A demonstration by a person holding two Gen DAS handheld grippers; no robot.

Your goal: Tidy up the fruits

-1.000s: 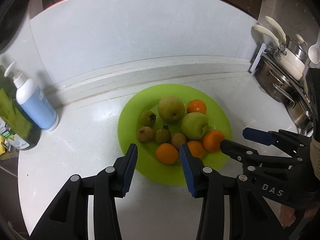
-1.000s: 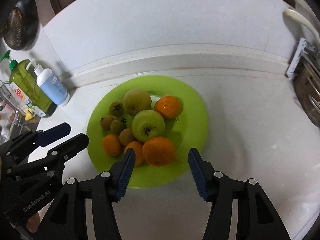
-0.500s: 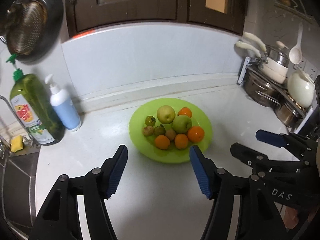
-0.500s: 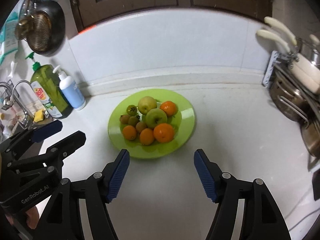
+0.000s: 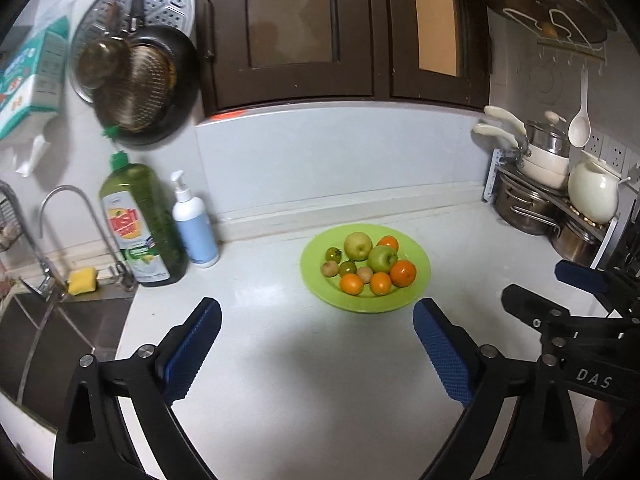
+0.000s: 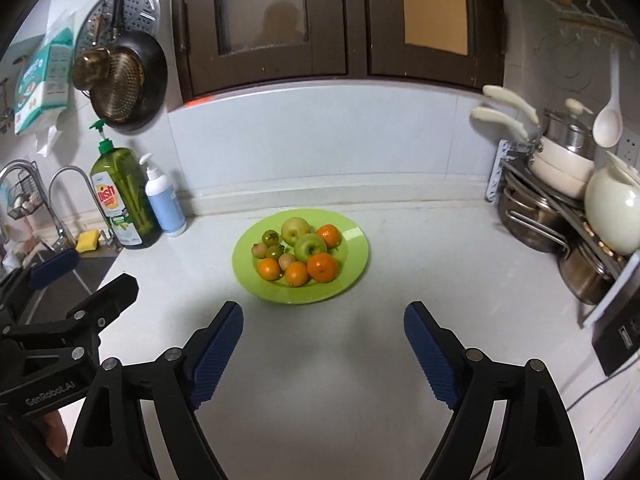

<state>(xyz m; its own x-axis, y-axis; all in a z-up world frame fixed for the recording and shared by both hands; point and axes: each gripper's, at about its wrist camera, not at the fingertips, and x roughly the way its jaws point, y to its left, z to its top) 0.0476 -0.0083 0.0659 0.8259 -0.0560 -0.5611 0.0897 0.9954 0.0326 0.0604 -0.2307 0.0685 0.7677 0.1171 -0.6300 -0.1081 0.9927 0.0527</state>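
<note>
A lime-green plate [image 5: 420,276] [image 6: 352,264] sits on the white counter with fruit piled on it: a yellow-green apple [image 5: 358,245], a green apple [image 5: 382,258] [image 6: 310,246], several oranges such as one at the right [image 5: 403,273] [image 6: 322,267], small green tomatoes [image 5: 333,255] and small brown fruits [image 5: 329,268]. My left gripper [image 5: 316,320] is open and empty, well back from the plate. My right gripper [image 6: 323,322] is open and empty, also well short of the plate. Each gripper shows at the edge of the other's view.
A green dish-soap bottle [image 5: 140,224] and a white pump bottle [image 5: 194,224] stand at the left by the sink [image 5: 48,320] and tap. Stacked pots and a white jug [image 5: 592,196] fill a rack at the right. Pans hang on the left wall.
Both grippers have pulled back and up from the plate, which now looks much smaller and farther off. Both jaws have opened wider. The fruit has not moved.
</note>
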